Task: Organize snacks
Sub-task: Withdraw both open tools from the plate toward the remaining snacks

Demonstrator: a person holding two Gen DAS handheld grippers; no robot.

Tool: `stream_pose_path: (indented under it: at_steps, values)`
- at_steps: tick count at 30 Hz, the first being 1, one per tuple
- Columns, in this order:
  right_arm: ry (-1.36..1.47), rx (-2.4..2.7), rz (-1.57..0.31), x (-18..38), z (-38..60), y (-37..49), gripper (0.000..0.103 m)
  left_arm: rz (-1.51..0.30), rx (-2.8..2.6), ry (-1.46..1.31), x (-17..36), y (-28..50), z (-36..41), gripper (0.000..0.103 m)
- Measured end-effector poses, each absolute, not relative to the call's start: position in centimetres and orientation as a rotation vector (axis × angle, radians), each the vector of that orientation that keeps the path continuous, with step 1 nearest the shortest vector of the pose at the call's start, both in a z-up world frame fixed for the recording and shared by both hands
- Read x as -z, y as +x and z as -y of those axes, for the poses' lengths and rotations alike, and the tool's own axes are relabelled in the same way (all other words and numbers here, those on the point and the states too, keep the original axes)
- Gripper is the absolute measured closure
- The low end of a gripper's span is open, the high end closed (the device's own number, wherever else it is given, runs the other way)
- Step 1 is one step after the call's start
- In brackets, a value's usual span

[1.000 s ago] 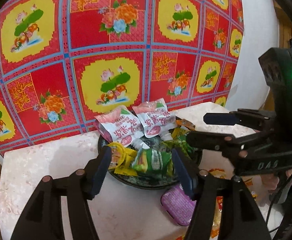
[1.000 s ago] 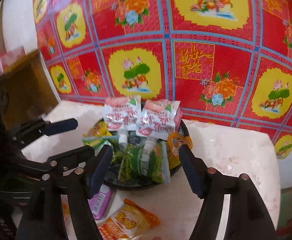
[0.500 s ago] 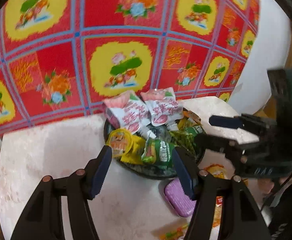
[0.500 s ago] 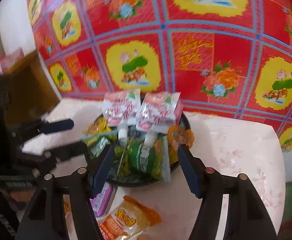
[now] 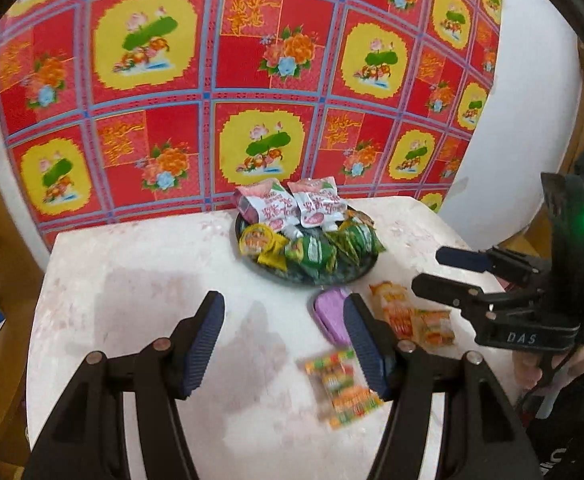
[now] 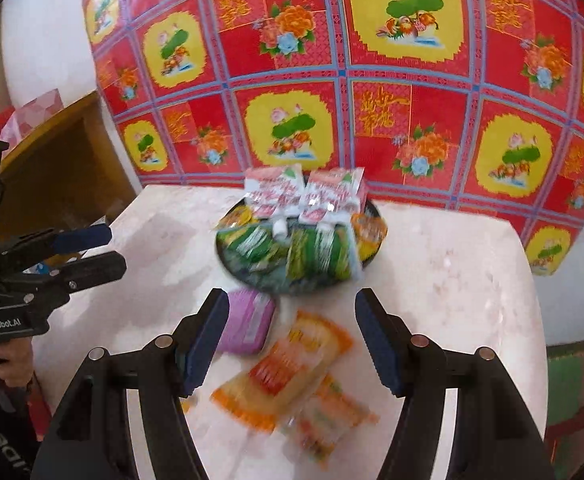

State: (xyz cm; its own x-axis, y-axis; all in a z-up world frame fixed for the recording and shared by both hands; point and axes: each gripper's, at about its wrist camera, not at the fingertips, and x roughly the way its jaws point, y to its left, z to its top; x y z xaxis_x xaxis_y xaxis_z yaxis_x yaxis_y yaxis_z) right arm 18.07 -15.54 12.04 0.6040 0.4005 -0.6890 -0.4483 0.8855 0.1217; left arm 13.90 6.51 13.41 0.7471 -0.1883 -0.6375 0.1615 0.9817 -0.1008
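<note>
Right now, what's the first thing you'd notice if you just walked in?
The bright red and yellow flowered cloth hanging behind the table grabs you first. Next, the dark plate heaped with snack packets at the table's far edge, with a purple packet and orange packets lying loose in front of it.

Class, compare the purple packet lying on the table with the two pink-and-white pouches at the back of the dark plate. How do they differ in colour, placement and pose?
The purple packet is plain purple; the pink-and-white pouches carry red print. The purple packet lies flat on the table, just outside the dark plate; the pouches sit on the plate, propped up at its rear against the patterned cloth. The packet is alone; the pouches are side by side. All are sealed snack packs, and neither gripper holds them.
</note>
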Motion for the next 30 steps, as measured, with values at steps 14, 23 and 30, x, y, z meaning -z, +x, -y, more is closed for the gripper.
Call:
stream_pose_path:
  at_steps: [14, 23, 30]
  values:
    - [-0.081, -0.456, -0.77, -10.2, 16.0, 11.1, 0.035, -0.657, 0.225, -0.066, -10.8, 7.7, -4.3, 0.037]
    - [-0.094, -0.411, -0.795, -6.8, 16.0, 9.2, 0.035, -0.684, 0.194, -0.045, -6.8, 6.4, -4.2, 0.037]
    - [-0.184, -0.361, -0.744, -4.5, 14.7, 7.8, 0.035, -0.723, 0.193, -0.034, -4.6, 6.5, -4.4, 0.037]
